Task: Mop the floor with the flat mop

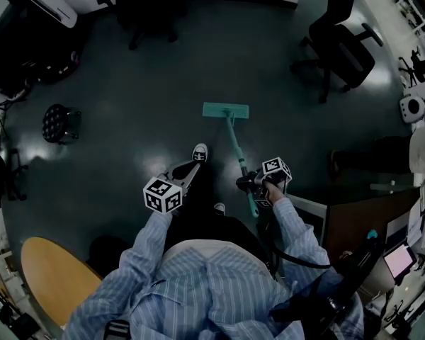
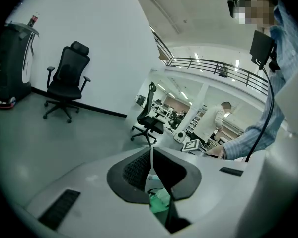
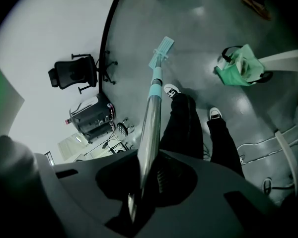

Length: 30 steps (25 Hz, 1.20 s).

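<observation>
Nearest, the right gripper (image 1: 251, 184) is clenched around the handle (image 3: 150, 118) of the flat mop (image 1: 230, 129). Beside it, the left gripper (image 2: 151, 170) has its jaws pressed together on nothing. Beyond the person's shoe (image 1: 200, 152), the teal mop head (image 1: 225, 110) lies flat on the dark floor (image 1: 163, 98). Farther off stands an office chair (image 1: 340, 41).

the upper end of the mop handle (image 1: 234, 142) disappears behind the right hand-held gripper (image 1: 246, 184). the left hand-held gripper (image 2: 151, 155) hides most of a green thing (image 2: 160, 201), too little showing to name. a sleeve (image 1: 127, 275) covers part of the wooden surface (image 1: 53, 271).
</observation>
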### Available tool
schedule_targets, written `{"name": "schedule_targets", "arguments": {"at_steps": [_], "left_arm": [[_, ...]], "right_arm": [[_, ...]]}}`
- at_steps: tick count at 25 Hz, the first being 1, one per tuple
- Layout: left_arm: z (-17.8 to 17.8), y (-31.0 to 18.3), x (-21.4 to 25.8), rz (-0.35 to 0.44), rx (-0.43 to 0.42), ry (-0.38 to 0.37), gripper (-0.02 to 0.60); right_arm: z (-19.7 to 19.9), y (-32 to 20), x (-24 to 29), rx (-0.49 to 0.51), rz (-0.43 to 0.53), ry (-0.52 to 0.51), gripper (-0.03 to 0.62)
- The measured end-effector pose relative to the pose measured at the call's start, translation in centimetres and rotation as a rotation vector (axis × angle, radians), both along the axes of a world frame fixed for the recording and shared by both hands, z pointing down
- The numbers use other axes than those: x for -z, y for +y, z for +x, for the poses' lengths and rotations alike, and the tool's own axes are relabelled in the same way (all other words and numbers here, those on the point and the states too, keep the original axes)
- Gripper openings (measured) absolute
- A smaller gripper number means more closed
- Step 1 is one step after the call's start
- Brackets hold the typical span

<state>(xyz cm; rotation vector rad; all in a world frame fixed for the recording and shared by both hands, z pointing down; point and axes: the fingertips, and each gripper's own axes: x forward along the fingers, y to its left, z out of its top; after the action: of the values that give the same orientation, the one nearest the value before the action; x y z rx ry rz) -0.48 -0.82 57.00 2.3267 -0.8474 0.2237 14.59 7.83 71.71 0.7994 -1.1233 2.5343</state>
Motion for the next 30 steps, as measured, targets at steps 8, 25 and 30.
{"name": "schedule_targets", "arguments": {"at_steps": [8, 25, 30], "left_arm": [[1.5, 6.2, 0.0, -0.005, -0.009, -0.006, 0.015], [4.4, 11.0, 1.1, 0.026, -0.112, 0.002, 0.015], [3.9, 11.0, 1.0, 0.023, -0.111, -0.003, 0.015]], "right_arm": [[2.8, 12.1, 1.0, 0.083, -0.003, -0.008, 0.072], [6.3, 24.3, 4.4, 0.124, -0.049, -0.009, 0.072], [5.8, 23.6, 4.8, 0.185, -0.031, -0.005, 0.072]]}}
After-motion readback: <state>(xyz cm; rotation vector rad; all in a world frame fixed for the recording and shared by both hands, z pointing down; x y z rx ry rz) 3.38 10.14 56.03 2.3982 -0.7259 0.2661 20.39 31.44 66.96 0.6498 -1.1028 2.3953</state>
